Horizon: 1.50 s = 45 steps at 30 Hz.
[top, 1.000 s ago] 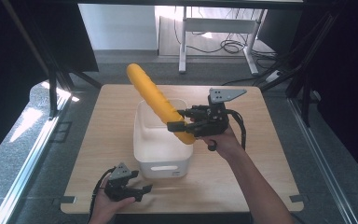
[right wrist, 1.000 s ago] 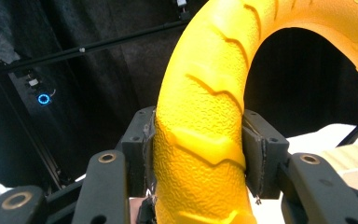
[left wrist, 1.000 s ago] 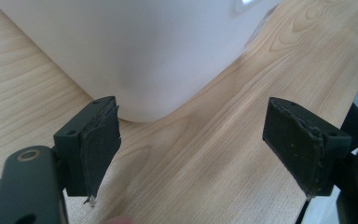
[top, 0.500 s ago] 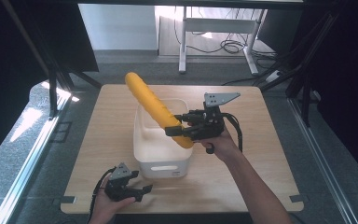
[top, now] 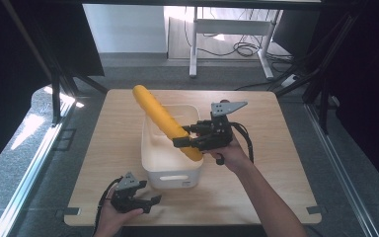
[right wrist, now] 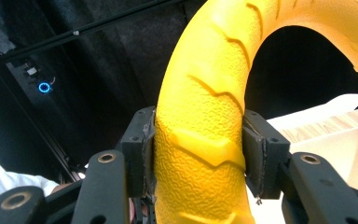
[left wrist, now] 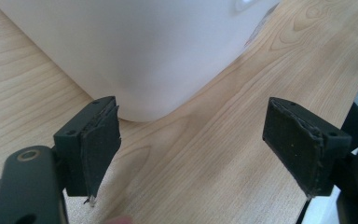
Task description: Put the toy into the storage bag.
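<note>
Left gripper (top: 143,201) low on wooden table (top: 286,163), jaws released, nothing between, near corner of white bin (top: 170,170) just ahead. Yellow tyre-like ring (top: 163,121) tilted, edge-on above bin, lower end over the opening. Right gripper (top: 183,137) clenched on ring's tread, pads (right wrist: 142,144) pressing both sides.

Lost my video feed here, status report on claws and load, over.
Right claw shut on yellow ring, tilted over white bin. Left claw open, resting on table. Nothing in the way.
</note>
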Available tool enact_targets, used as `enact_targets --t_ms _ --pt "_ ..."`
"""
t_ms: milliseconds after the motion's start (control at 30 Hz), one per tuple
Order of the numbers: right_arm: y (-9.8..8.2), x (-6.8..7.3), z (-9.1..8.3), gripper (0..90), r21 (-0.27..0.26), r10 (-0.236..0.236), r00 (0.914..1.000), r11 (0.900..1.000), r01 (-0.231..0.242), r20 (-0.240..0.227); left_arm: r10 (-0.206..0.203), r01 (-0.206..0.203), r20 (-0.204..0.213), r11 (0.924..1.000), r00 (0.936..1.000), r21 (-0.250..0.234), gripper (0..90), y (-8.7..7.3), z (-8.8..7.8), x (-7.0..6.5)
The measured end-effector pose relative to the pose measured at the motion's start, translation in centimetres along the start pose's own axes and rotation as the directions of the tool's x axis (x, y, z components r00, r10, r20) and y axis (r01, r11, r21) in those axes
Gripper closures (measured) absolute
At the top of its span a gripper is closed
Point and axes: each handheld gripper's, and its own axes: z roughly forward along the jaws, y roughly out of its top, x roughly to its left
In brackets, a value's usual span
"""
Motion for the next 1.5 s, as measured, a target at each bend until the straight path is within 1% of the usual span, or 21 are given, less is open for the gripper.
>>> enact_targets --t_ms 133,433,567,667,733,833,900,1033,1200,1367,1500 --pt "-0.2 -0.1 -0.1 51.6 -0.001 -0.004 1.0000 1.000 0.003 -0.004 0.000 0.000 0.001 1.0000 1.0000 0.001 19.2 0.0 0.0 0.0" --pt "-1.0 -0.3 -0.2 51.1 0.013 0.008 1.0000 1.000 -0.008 -0.001 0.002 -0.002 0.002 1.0000 1.0000 -0.003 19.2 0.0 0.1 -0.1" --pt "-1.5 -0.4 -0.4 50.6 0.035 0.004 1.0000 0.999 -0.004 0.009 0.002 -0.002 0.004 1.0000 1.0000 -0.002 19.2 0.0 0.1 -0.1" --pt "-1.9 -0.8 -0.5 50.3 0.031 0.020 0.9996 0.999 -0.021 0.019 0.002 -0.002 0.007 1.0000 1.0000 -0.001 19.1 0.0 0.1 -0.1" --pt "-2.0 -0.9 -0.6 50.0 0.028 0.020 0.9996 0.999 -0.020 0.019 0.002 -0.002 0.005 1.0000 1.0000 -0.003 19.1 0.0 0.1 -0.1" --pt "-2.1 -1.0 -0.6 49.3 0.033 0.010 0.9998 0.999 -0.011 0.018 0.003 -0.003 0.004 1.0000 1.0000 -0.002 19.2 0.0 0.1 -0.1" --pt "-2.2 -1.0 -0.7 48.6 0.038 0.004 0.9996 0.999 -0.005 0.029 0.004 -0.004 0.006 1.0000 1.0000 -0.001 19.2 0.0 0.1 -0.1" --pt "-2.3 -1.0 -0.8 47.4 0.045 -0.027 0.9974 0.999 0.025 0.067 0.005 -0.005 0.007 1.0000 1.0000 0.001 19.2 0.0 0.1 -0.1" --pt "-2.5 -1.1 -0.9 47.4 0.061 -0.047 0.9956 0.997 0.042 0.081 0.005 -0.005 0.006 1.0000 1.0000 0.002 19.2 0.0 0.2 -0.2" --pt "-2.6 -1.3 -1.0 47.0 0.053 -0.034 0.9955 0.998 0.029 0.088 0.005 -0.005 0.005 1.0000 1.0000 0.002 19.2 0.0 0.2 -0.2" --pt "-2.6 -1.3 -1.0 44.8 0.062 -0.046 0.9942 0.997 0.040 0.097 0.005 -0.005 0.006 1.0000 1.0000 0.001 19.2 0.0 0.2 -0.1"
